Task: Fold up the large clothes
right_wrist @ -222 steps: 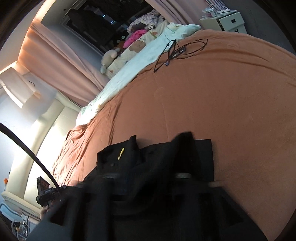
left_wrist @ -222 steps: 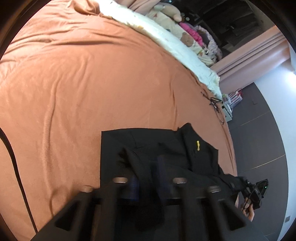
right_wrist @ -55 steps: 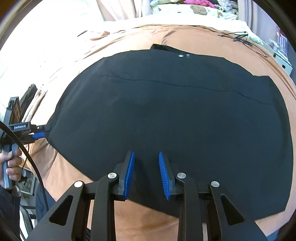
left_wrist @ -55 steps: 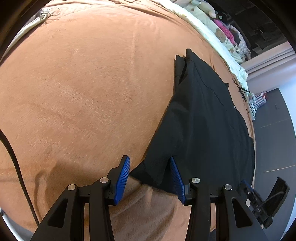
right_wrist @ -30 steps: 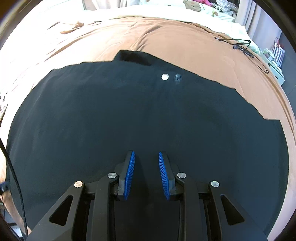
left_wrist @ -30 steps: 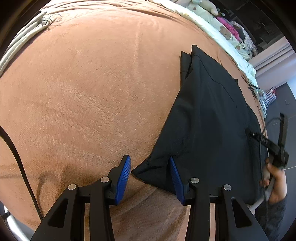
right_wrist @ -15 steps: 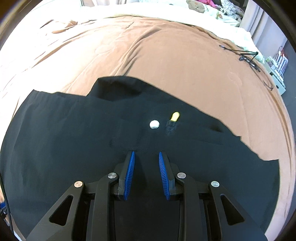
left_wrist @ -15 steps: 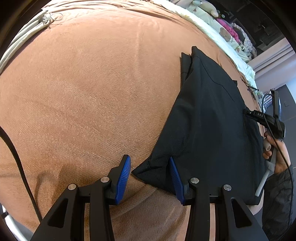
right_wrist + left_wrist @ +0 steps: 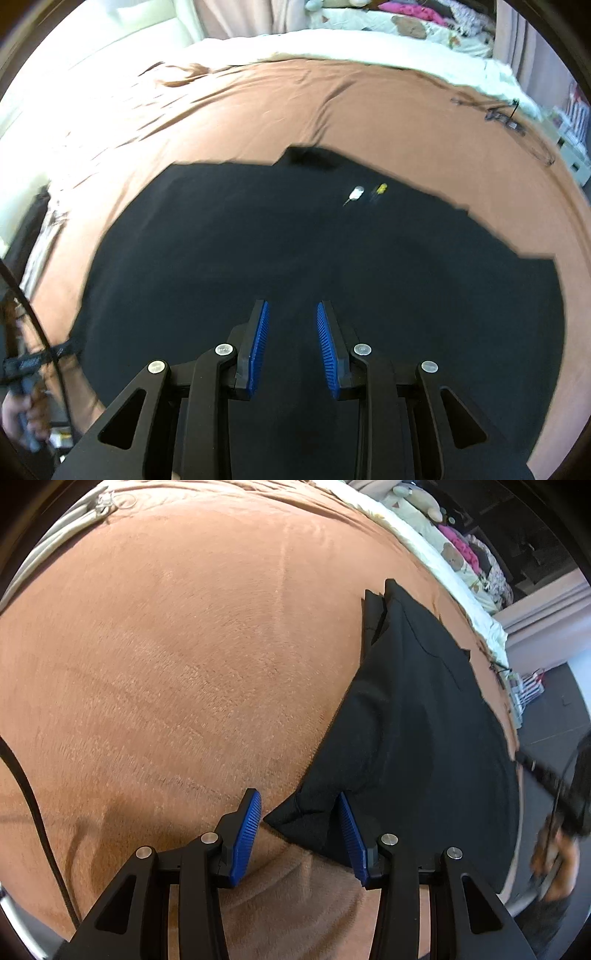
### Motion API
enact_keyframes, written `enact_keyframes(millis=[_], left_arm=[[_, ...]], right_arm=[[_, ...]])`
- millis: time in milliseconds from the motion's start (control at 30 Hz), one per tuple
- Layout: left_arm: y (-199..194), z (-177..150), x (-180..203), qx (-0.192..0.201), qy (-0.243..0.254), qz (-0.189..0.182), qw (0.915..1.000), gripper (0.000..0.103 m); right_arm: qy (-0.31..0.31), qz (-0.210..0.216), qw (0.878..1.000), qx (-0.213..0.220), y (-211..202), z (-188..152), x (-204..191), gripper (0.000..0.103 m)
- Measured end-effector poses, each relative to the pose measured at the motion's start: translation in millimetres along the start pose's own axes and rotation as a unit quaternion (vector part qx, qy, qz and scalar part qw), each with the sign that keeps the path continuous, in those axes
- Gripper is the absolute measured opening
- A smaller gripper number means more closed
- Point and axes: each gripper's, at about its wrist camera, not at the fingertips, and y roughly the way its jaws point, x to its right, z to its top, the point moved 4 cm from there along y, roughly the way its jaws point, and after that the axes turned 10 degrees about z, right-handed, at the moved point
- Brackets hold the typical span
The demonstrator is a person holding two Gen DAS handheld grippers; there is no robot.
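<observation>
Wide bed covered by a rust-brown blanket (image 9: 184, 672), filling most of both views, with a pale quilt (image 9: 369, 48) along its far edge. Spread flat on the blanket, a large black garment (image 9: 295, 251), reaching from the near edge of the bed toward the middle. Seen from the left gripper (image 9: 299, 821), lying mostly off to the right, with one pointed corner poking in between the two blue pads; pads standing apart, the right pad against or just over the cloth edge, the left pad clear of the corner, nothing pinched. Seen from the right gripper (image 9: 291, 341), stretching under and beyond the fingers on every side; blue pads parted by a narrow gap over the black cloth, gripping nothing visible. Near the far edge of the garment, a small white button (image 9: 357, 192) and just beside it a small yellow tag (image 9: 380, 189). At the right edge of the left view, blurred, a hand (image 9: 554, 853) on the other tool's handle.
</observation>
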Motion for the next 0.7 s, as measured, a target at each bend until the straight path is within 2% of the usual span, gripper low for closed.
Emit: enact_keyframes(millis=[133,267,400,467,700], left_arm=[[-6.5,-4.2,-7.0,-0.012,-0.018,-0.032,0.9993,0.048],[-12.7,-9.0,-14.7,-0.014,-0.033,-0.058,0.9976,0.053],[-12.1,-10.1,-18.6,-0.023,-0.05,-0.085,0.9949,0.056],[-9.8,-8.9,-17.4,-0.028,-0.053,-0.098,0.9933,0.061],[2.0,-1.1,-2.7,-0.04,-0.053,-0.119,0.9907,0.062]], right_arm=[[0.0,0.019,1.0,-0.001,2.0,-38.3,-10.4,0.024],[0.011,0.038,0.999,0.021,-2.9,-74.3,-20.9,0.024],[0.025,0.031,0.999,0.033,-9.3,-102.4,-25.2,0.024],[0.047,0.037,0.997,0.037,-9.0,-112.9,-19.4,0.024],[0.085,0.04,0.994,0.051,-30.4,-127.3,-5.6,0.024]])
